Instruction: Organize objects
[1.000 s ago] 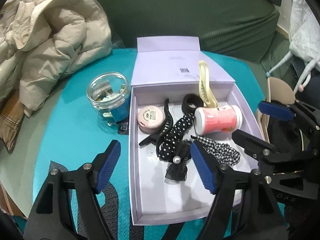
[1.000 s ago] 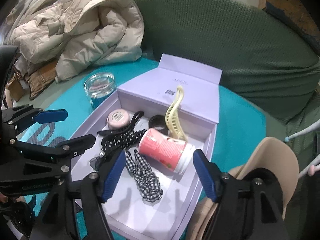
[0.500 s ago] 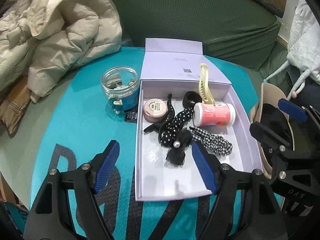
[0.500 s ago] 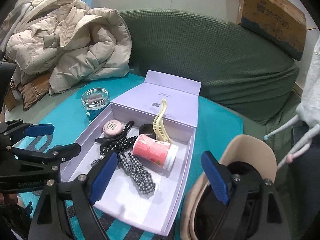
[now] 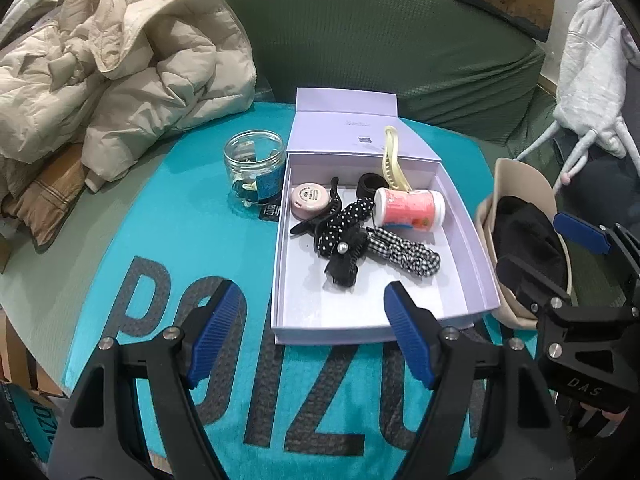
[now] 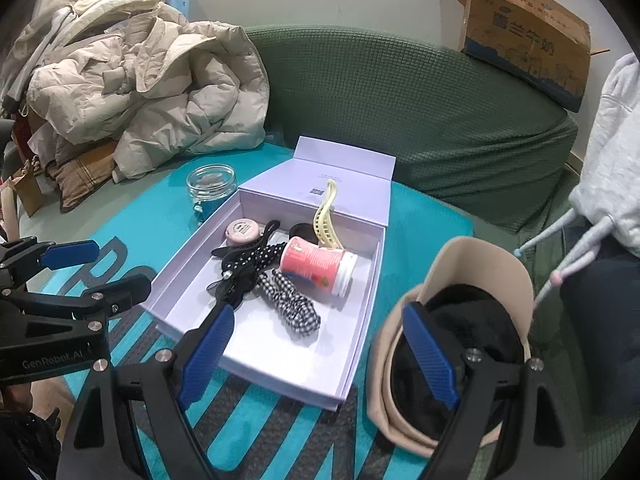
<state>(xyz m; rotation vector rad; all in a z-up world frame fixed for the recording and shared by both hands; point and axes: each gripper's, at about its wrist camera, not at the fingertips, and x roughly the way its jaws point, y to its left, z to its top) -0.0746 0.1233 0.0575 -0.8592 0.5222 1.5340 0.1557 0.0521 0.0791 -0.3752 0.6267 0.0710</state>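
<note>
An open lilac box (image 5: 468,236) (image 6: 360,344) lies on a teal mat. Inside it are a pink-and-white bottle (image 5: 408,208) (image 6: 318,266) on its side, a round pink compact (image 5: 310,200) (image 6: 241,231), a cream hair claw (image 5: 394,160) (image 6: 327,216), a dotted black bow (image 5: 344,236) (image 6: 244,268) and a checked scrunchie (image 5: 404,254) (image 6: 292,308). My left gripper (image 5: 314,334) (image 6: 96,268) hangs open in front of the box's near edge, holding nothing. At the box's right, my right gripper (image 6: 320,354) (image 5: 560,256) also stands open and empty, close to a beige cap (image 6: 472,280) (image 5: 520,184).
A glass jar (image 5: 252,164) (image 6: 211,186) with small items stands left of the box. A beige puffer jacket (image 5: 120,76) (image 6: 152,84) is piled at the left on a green sofa (image 5: 400,40) (image 6: 420,112). A cardboard carton (image 6: 524,28) sits on the sofa back. A person's grey hoodie (image 6: 612,152) is at the right.
Both grippers have pulled back and up from the box, so it looks smaller and the mat's lettering shows. The left gripper no longer reaches over the box. Nothing was picked up.
</note>
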